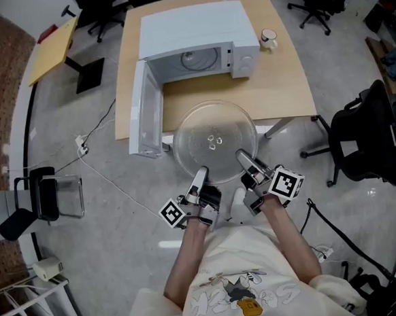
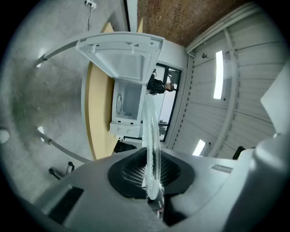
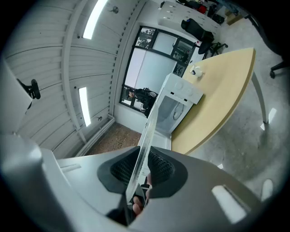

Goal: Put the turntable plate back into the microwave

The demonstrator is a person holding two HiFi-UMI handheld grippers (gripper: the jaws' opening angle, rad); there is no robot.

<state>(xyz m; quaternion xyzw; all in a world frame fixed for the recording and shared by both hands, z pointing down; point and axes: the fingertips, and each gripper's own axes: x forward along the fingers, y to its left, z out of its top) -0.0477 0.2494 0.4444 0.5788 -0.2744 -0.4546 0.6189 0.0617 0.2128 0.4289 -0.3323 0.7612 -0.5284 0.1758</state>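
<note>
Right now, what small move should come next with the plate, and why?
Probably ease the glass plate forward, level, into the microwave: the left hand-held gripper and right hand-held gripper clamp its near rim, the door stands open, and the plate hangs outside the cavity.

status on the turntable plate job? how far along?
Done: the microwave has its door swung open, and the glass plate is picked up. In hand: the left tongs and right tongs each clamp the plate's near rim, holding it roughly level in front of the opening, outside the oven. Left: move it into the cavity, seat it, release.
</note>
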